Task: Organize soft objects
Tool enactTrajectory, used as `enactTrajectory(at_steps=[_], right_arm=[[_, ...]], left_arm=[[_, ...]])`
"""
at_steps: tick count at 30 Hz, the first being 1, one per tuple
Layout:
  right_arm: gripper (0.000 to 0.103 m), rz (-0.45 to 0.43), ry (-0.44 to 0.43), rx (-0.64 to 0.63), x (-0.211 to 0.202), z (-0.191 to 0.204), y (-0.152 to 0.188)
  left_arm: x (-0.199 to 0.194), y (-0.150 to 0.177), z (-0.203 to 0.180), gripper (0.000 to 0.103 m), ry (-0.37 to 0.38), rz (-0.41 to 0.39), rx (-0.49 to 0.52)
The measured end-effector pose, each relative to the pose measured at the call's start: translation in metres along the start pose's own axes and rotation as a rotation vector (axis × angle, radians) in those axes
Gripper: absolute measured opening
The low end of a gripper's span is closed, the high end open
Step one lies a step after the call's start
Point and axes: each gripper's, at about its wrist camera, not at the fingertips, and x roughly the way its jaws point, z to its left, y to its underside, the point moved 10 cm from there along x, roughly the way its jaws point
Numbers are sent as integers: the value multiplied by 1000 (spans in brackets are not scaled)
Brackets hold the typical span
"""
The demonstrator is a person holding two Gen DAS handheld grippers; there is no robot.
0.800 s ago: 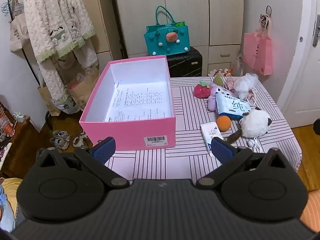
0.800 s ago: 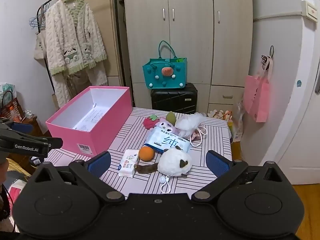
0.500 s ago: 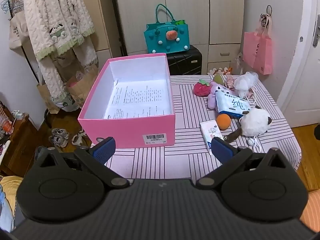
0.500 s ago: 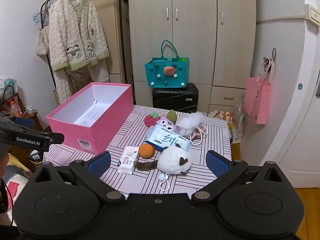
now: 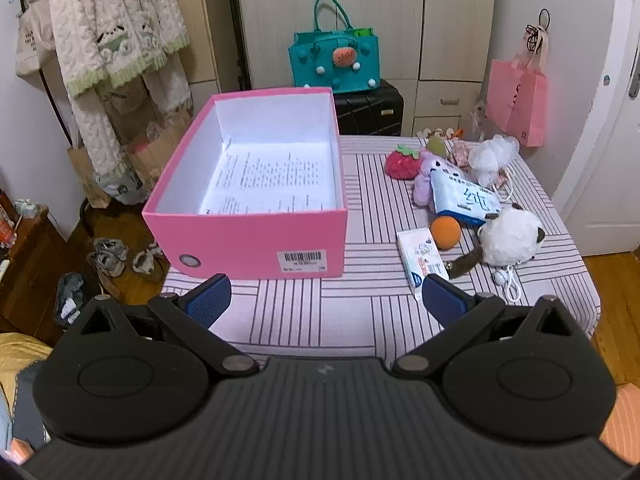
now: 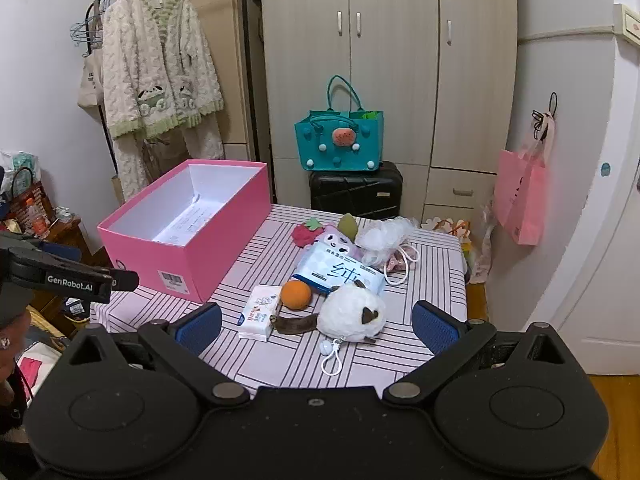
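Your left gripper (image 5: 326,300) hangs over the near edge of the table (image 5: 320,320), jaws spread wide with nothing between them. Your right gripper (image 6: 316,328) is the same: jaws wide apart, empty, held above the near right part of the striped cloth.

Just beyond your right gripper lies the white plush toy (image 6: 352,316) with its dark tail and a white cord loop trailing toward you. That loop could catch on a finger and drag the toy sideways if you close low. Just left of it sit a small tissue pack (image 6: 260,312) and an orange ball (image 6: 296,295), the ball touching the pack. A wide grab at the plush may knock the ball, and it looks free to roll off the table.

Farther back, a big blue-and-white wipes pack (image 6: 340,272) lies partly over a purple plush (image 5: 426,180); pulling the plush first would likely tip the pack. Beside them are a red strawberry toy (image 6: 306,232) and a white mesh puff (image 6: 384,240) with a cord that may tangle with the things beside it.

The pink box (image 5: 248,240) stands open on the left, holding only a printed sheet, with its near left corner close to the table's edge. A hard bump from your left gripper might push it off.
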Motion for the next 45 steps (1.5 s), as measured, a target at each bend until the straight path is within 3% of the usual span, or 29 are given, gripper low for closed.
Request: enactTrajectory(at_steps=[7,13,23,45], right_arm=[[103,3,5,4,1,-3,3],[103,4,1,6,3,-5,4],[103,-6,-11,-14,1,-2,5],[103,-11,-16,-35,1,4,7]], left_arm=[[6,6,1,103,-7,4,-11],[6,6,5,103,34,-1,-49],[1,6,7,103,-23,-42,-21],[-4,9,13,103,-28,-55,-40]])
